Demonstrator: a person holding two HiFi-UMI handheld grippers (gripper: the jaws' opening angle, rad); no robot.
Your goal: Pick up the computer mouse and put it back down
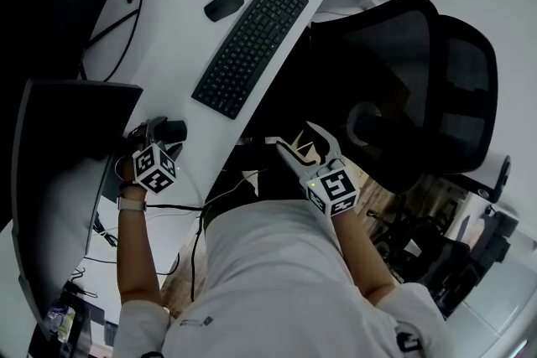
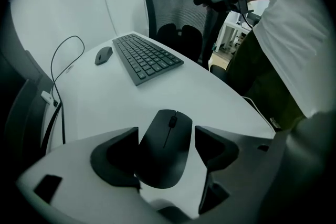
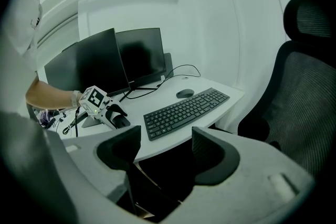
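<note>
A black computer mouse (image 2: 165,147) sits between the jaws of my left gripper (image 2: 166,140), which is shut on it. Its left side touches one jaw, and only a sliver shows at the other. In the head view the same mouse (image 1: 175,130) pokes out of the left gripper (image 1: 166,131) over the near end of the white desk (image 1: 168,71). The right gripper view shows that mouse (image 3: 122,121) held low over the desk. My right gripper (image 3: 166,152) is open and empty, off the desk beside the chair; it shows in the head view as the right gripper (image 1: 299,147).
A second black mouse (image 1: 223,5) lies beside a black keyboard (image 1: 252,46) farther along the desk. Two dark monitors (image 3: 105,63) stand at the back, with cables (image 2: 58,71) trailing over the desk. A black mesh office chair (image 1: 403,88) stands close to the desk edge.
</note>
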